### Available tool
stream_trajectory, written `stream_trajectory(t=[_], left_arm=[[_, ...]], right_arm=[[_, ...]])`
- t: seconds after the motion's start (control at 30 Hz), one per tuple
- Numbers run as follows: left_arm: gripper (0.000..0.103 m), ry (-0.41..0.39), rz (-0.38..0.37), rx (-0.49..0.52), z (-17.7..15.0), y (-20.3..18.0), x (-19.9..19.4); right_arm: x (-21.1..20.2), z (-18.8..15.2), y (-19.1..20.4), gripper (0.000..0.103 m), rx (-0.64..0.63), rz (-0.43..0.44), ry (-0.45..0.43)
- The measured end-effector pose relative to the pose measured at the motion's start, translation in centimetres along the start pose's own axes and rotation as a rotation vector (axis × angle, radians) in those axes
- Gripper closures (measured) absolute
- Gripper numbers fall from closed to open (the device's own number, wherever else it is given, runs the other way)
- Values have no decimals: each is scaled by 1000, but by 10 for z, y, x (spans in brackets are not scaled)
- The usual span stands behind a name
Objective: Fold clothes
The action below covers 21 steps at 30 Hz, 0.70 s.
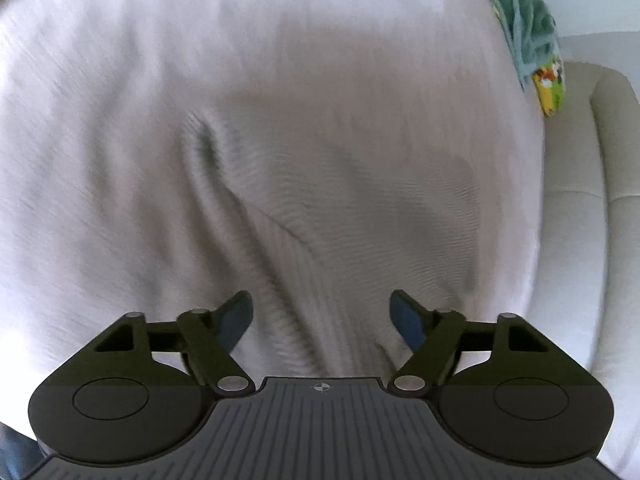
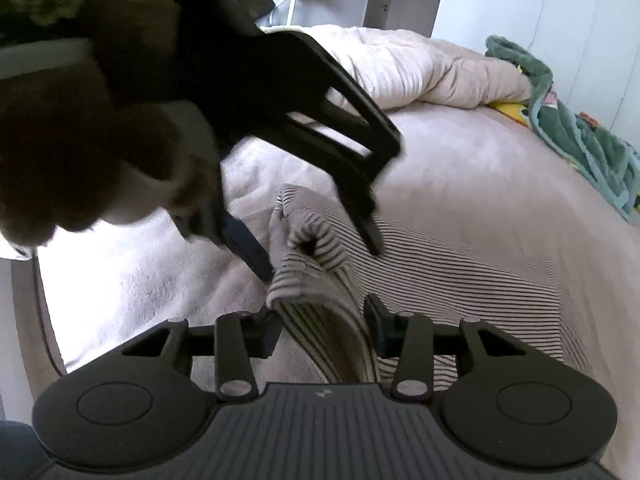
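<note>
One striped garment [image 2: 420, 280] lies on the bed [image 2: 500, 168], its long axis running from 7 to 3 o'clock. Its raised edge stands between the right gripper [image 2: 324, 326] fingers – apart, not pressing. The left gripper [image 1: 322, 318], fingers apart too, hovers at 11 o'clock – both equally near.

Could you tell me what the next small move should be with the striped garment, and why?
Probably close the right hand-held gripper on the raised fold of the striped garment. The fold stands up between its pads, which do not yet seem to press it, while the left hand-held gripper hangs open over the same bunched edge, holding nothing. Judging by that, a firm pinch should come before any lifting.
</note>
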<state>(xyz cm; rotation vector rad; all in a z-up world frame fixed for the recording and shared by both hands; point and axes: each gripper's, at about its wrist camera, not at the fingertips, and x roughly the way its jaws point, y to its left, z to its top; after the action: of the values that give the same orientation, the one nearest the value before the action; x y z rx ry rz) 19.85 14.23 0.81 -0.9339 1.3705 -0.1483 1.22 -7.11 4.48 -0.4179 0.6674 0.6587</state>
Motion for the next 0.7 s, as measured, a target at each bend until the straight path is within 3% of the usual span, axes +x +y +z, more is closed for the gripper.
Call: stream_trajectory(t=[0.03,0.07,0.1,0.33,0.47,0.53,0.57,0.6,0.63,0.7], left_arm=[[32,19,-13,3,-2,-4,2],[34,20,-9,28,-3,-11,2],[35,20,-8,49,-5,-17,2],[33,23,-73,44,1,-42,-12],[31,23,-47,56,5,-48,-7],[31,21,-32,43,4,-45,-7],[31,17,-26,34,4,-43,-7],[31,8,-21,23,3,-40,-9],[28,-18,-15,5,3,-33,-15],[19,-83,6,-41,6,-19,-23]], right_arm=[[-1,0,-2,43,2,-18,0],[-3,0,-4,24,3,-36,0],[-8,-3,-4,16,7,-55,-8],[-34,-22,10,7,15,-126,-45],[-2,-11,19,7,-49,-197,-113],[13,-7,16,19,-50,-192,-91],[20,-6,11,40,-35,-176,-69],[26,-4,6,69,-20,-159,-48],[32,-2,1,76,-5,-142,-26],[37,-1,-7,77,17,-107,-6]])
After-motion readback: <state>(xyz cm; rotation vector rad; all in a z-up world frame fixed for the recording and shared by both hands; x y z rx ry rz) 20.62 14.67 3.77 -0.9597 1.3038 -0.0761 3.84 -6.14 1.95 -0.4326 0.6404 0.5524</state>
